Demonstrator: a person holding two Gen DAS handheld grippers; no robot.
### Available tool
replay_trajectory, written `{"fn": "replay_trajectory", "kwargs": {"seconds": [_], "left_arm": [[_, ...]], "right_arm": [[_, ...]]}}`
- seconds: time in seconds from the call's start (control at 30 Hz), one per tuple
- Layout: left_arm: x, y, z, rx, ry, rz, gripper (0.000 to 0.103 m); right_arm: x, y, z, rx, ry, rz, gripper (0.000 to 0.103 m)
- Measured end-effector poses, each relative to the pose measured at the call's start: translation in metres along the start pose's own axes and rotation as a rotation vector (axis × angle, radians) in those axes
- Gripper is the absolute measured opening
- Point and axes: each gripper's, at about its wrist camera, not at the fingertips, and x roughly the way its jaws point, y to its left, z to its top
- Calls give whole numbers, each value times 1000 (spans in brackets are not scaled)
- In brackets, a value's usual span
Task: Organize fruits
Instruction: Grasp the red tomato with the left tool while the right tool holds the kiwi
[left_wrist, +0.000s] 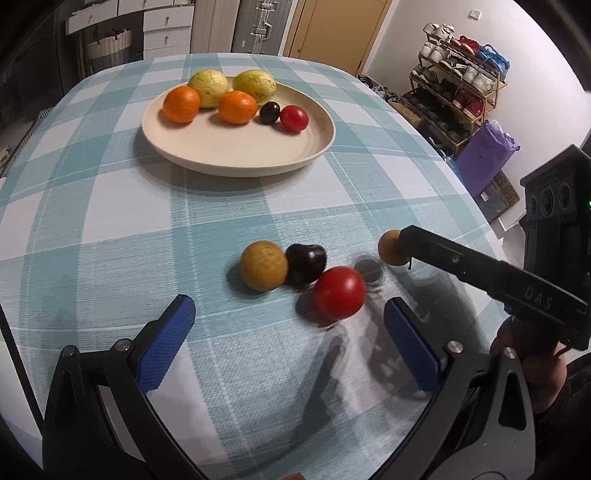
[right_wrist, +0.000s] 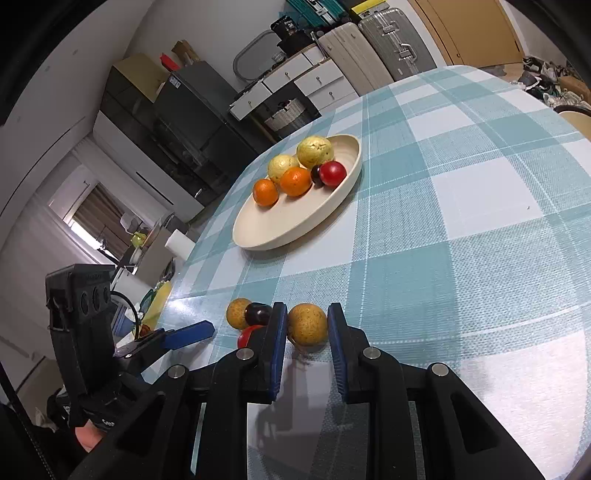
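A cream plate at the far side holds two yellow-green guavas, two oranges, a dark plum and a red tomato; it also shows in the right wrist view. Near me on the cloth lie a tan round fruit, a dark plum and a red tomato. My left gripper is open, just short of the tomato. My right gripper has its blue pads around a second tan fruit, which also shows in the left wrist view; the pads look to be touching it.
The table carries a teal-and-white check cloth. A shoe rack and a purple bag stand right of the table. Drawers and suitcases stand beyond its far edge.
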Motion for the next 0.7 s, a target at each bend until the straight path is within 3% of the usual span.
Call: {"fn": "replay_trajectory", "kwargs": {"seconds": [0.53,0.63,0.7], "left_arm": [[7,-16,9,-4,0,-50,100],[8,-18,10,0,5,-59,95],[9,-17,11,-4,11,-65,84]], "right_arm": [[-12,-11,-1,5,-19,13,23],[-14,-12,-2,7,-24,15,23],[-16,-13,-1,8,-28,15,23]]}}
